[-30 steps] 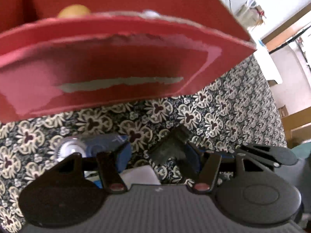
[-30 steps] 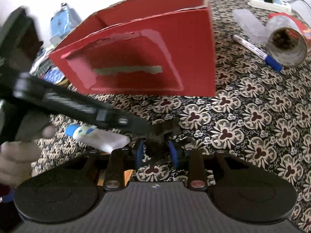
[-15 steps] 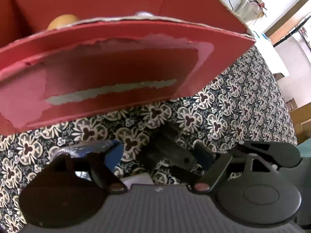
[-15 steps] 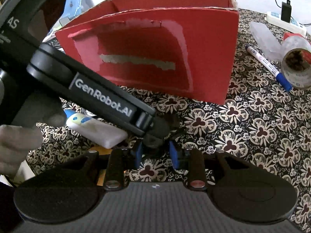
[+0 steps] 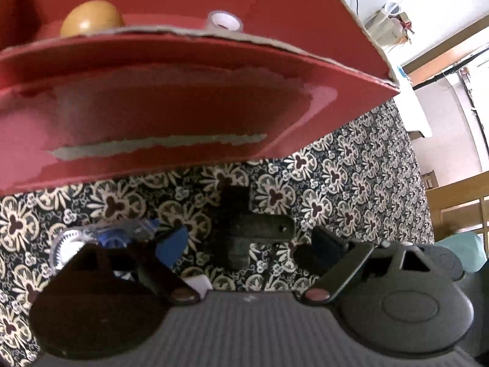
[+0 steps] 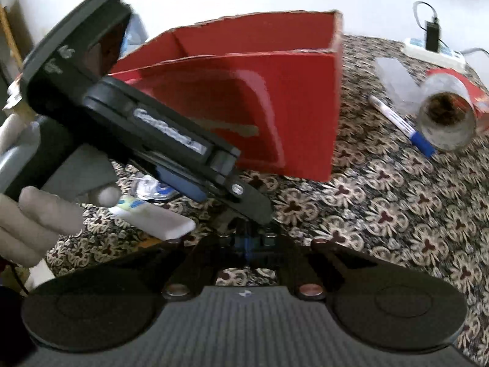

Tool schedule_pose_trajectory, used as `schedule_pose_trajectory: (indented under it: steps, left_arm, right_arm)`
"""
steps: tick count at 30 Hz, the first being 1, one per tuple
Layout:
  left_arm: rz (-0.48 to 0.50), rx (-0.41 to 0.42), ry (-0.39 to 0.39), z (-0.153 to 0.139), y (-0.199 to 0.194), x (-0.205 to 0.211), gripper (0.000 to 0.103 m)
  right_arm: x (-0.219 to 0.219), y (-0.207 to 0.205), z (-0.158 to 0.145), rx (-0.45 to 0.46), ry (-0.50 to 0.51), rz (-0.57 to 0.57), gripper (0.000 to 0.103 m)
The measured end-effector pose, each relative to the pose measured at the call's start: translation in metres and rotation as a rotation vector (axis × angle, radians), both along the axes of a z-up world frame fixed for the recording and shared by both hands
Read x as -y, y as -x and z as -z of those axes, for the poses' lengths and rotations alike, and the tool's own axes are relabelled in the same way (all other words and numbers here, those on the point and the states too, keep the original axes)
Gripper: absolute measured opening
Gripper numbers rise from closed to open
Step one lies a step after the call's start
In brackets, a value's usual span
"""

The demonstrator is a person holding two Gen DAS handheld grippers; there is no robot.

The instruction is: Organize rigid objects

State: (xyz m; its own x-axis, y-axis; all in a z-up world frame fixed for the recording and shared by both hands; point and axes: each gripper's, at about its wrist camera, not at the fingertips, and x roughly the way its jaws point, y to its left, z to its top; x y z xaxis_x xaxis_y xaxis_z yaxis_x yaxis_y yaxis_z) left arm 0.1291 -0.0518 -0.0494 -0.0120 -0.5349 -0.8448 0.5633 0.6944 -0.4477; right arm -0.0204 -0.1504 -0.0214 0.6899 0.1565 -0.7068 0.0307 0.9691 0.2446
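A red cardboard box (image 5: 189,98) (image 6: 275,91) stands open on the patterned cloth. Inside it I see a yellow ball (image 5: 91,18) and a tape roll (image 5: 224,21). A black T-shaped part (image 5: 244,229) lies between the open fingers of my left gripper (image 5: 244,241), in front of the box. My right gripper (image 6: 247,238) is shut; the left gripper's body (image 6: 171,140) crosses just in front of it and hides what its tips touch. A clear blue-capped bottle (image 5: 101,238) lies left of the left gripper.
A white tube (image 6: 152,217) lies at the left near a gloved hand (image 6: 36,226). At the right lie a blue marker (image 6: 400,125), a clear jar on its side (image 6: 443,119), a clear case (image 6: 394,79) and a power strip (image 6: 434,52).
My left gripper has opened wide around the black part. My right gripper has closed its fingers and the view has tilted. The box interior shows more in the left wrist view.
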Motion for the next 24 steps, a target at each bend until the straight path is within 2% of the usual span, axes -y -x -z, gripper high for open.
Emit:
schedule_pose_trajectory:
  steps: [2, 5, 9, 13, 15, 17, 19, 21, 23, 24]
  left_arm:
    - [-0.006, -0.014, 0.014, -0.001, -0.002, -0.002, 0.09]
    - [-0.017, -0.001, 0.026, -0.006, -0.005, -0.01, 0.09]
    - [0.001, 0.064, 0.043, -0.017, -0.005, -0.021, 0.09]
    - [0.07, 0.199, -0.027, -0.021, 0.006, -0.023, 0.087]
    - [0.103, 0.231, -0.04, -0.021, 0.012, -0.021, 0.084]
    - [0.121, 0.234, -0.03, -0.022, 0.018, -0.018, 0.081]
    - [0.124, 0.245, -0.041, -0.019, 0.021, -0.012, 0.074]
    - [0.123, 0.239, -0.059, -0.012, 0.02, -0.006, 0.061]
    - [0.122, 0.212, -0.065, -0.005, 0.017, -0.002, 0.055]
    - [0.12, 0.228, -0.059, -0.005, 0.018, -0.001, 0.052]
  right_arm:
    - [0.008, 0.003, -0.002, 0.005, -0.047, 0.017, 0.0]
    - [0.014, 0.005, -0.001, 0.004, -0.037, 0.067, 0.0]
    - [0.041, 0.006, 0.004, -0.024, -0.269, 0.129, 0.0]
    - [0.063, -0.001, 0.017, -0.05, -0.508, 0.213, 0.0]
    - [0.071, -0.006, 0.027, -0.06, -0.626, 0.253, 0.0]
    - [0.071, -0.012, 0.032, -0.073, -0.662, 0.263, 0.0]
    - [0.069, -0.017, 0.034, -0.079, -0.667, 0.256, 0.0]
    - [0.067, -0.022, 0.037, -0.085, -0.681, 0.242, 0.0]
    - [0.065, -0.027, 0.041, -0.091, -0.692, 0.242, 0.0]
    - [0.066, -0.028, 0.044, -0.089, -0.694, 0.241, 0.0]
